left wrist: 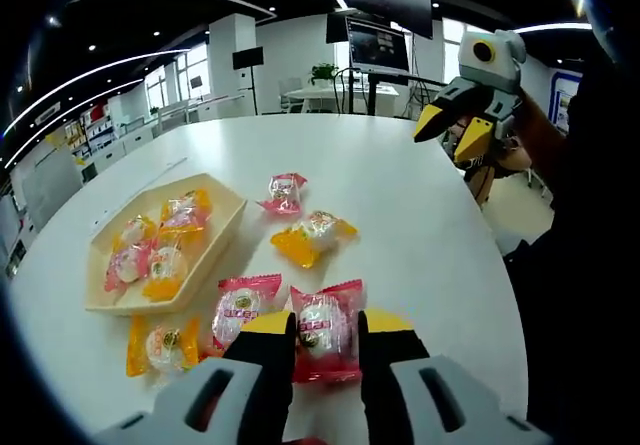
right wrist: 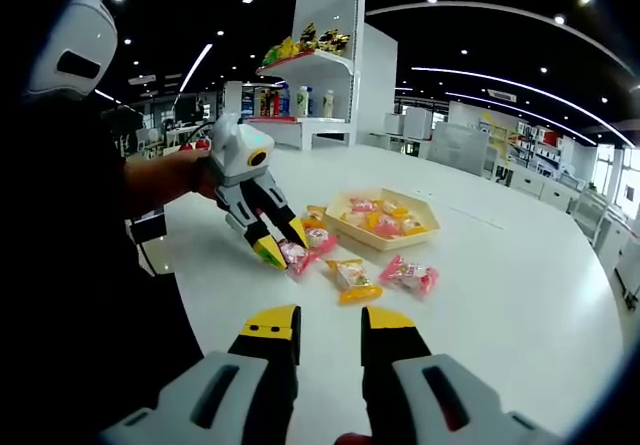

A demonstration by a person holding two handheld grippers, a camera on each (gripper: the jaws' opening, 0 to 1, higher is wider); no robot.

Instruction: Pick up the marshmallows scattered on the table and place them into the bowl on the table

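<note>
Red-wrapped marshmallow (left wrist: 325, 330), round and white inside crinkled film, is lying on the white bench (left wrist: 420, 215) between the left tongs (left wrist: 326, 337), which are closing on it; right tongs (right wrist: 330, 330) are hovering agape, empty.

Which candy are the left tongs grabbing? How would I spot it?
Find the wooden tray on the white table. Nearest the camera, between the yellow-tipped left tongs, lies a red packet. Its neighbour is also red, but lies free.
</note>
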